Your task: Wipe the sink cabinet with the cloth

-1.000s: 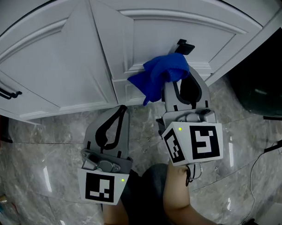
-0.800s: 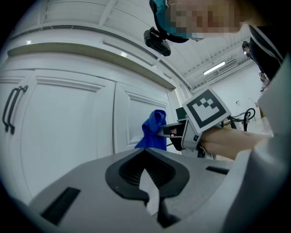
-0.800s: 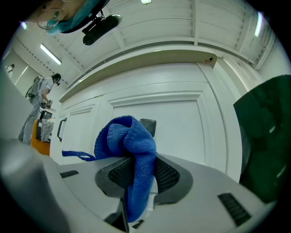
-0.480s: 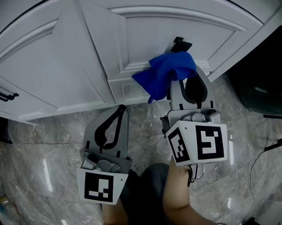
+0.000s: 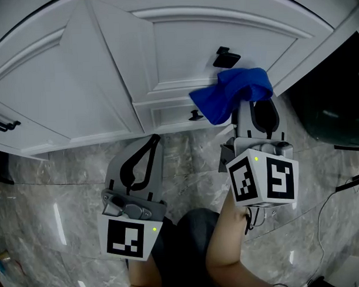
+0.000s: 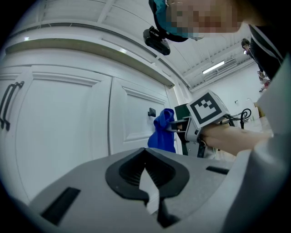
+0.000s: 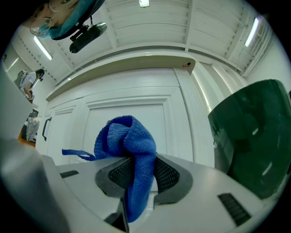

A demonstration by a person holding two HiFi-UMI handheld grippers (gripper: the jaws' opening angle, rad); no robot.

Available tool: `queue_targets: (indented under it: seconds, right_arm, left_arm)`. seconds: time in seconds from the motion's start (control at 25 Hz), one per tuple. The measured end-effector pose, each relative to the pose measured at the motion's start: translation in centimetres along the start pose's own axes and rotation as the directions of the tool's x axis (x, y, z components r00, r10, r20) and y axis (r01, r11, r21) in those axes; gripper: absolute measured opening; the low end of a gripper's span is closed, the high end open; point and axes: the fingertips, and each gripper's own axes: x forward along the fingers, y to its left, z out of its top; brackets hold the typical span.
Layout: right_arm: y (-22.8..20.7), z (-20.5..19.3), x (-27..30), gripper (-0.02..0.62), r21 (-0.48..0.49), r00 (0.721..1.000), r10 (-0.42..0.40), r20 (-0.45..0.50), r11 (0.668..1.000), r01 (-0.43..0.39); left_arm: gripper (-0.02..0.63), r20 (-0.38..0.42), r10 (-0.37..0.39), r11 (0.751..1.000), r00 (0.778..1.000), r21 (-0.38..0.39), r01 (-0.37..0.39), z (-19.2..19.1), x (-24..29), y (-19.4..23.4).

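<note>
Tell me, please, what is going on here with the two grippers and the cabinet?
A person holds a gripper in each hand in front of the white sink cabinet. The right gripper is shut on a blue cloth and holds it up at the cabinet door, just by the black handle. The left gripper is shut on nothing, held lower and off the cabinet.

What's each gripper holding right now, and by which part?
The right gripper is shut on the blue cloth, pinching a bunched fold; the rest spills forward. The left gripper is shut and empty.
</note>
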Motion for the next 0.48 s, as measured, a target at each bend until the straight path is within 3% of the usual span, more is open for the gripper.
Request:
queue_targets:
  seconds: [0.48]
  right_arm:
    - [-3.8, -0.4, -0.6, 0.115, -0.007, 0.995, -0.1, 0.006, 0.995, 0.1]
  left_arm:
    - [0.0, -0.001, -0.011, 1.0, 1.0, 0.006, 0.011, -0.1, 0.4, -0.4]
